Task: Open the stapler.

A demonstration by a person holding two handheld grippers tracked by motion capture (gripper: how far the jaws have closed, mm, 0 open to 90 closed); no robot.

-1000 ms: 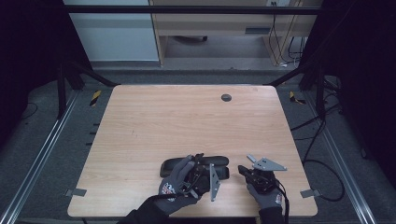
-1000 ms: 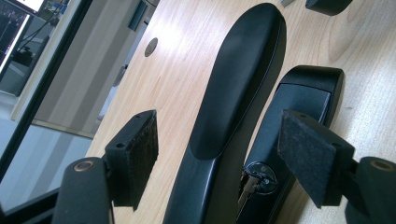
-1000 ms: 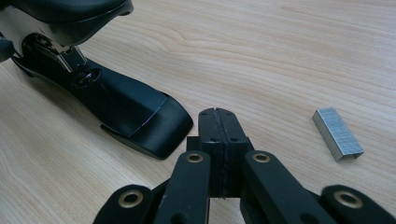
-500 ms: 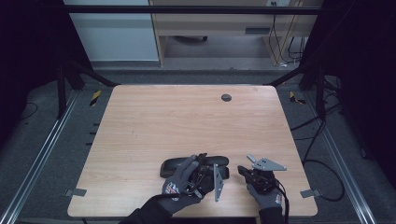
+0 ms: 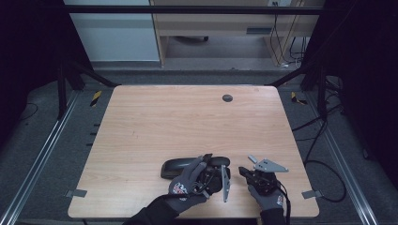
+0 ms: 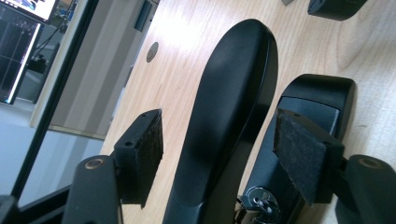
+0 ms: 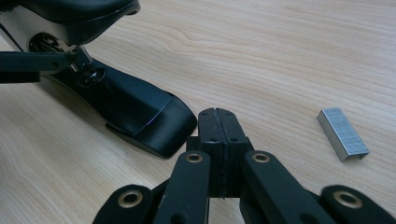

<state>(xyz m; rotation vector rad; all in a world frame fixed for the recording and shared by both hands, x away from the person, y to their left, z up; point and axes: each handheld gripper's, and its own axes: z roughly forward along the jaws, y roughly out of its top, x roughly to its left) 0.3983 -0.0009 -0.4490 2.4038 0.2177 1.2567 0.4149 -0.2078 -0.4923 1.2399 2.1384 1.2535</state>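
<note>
So the thing we're dealing with here is a black stapler [image 5: 185, 166], lying on the wooden table [image 5: 187, 122] near its front edge, a bit left of the middle. It's swung open: in the left gripper view the long rounded top arm [image 6: 229, 107] runs up the frame, and the flatter base part [image 6: 310, 107] lies beside it with the shiny hinge bits at the bottom.

The left gripper [image 6: 219, 154] is right at the stapler's near end, with the top arm sitting between its two pads [image 6: 144, 149]. The jaws have just been closing in a little, but there's clear gap on both sides, so we'd call it loose around the arm, not clamped on it yet. In the high view the gloved left hand [image 5: 190, 185] covers the stapler's near end.

Just to the right of the stapler sits the right gripper [image 7: 218, 116], jaws pressed together with nothing between them, tips hovering near the stapler's blunt black end without touching it. A small strip of staples [image 7: 342, 134] lies on the wood a bit further right of that, on its own. The gloved right hand [image 5: 266, 192] holds that gripper near the table's front edge.

Way past the stapler, toward the far edge, there's a round cable hole [image 5: 227, 98] in the tabletop.
</note>
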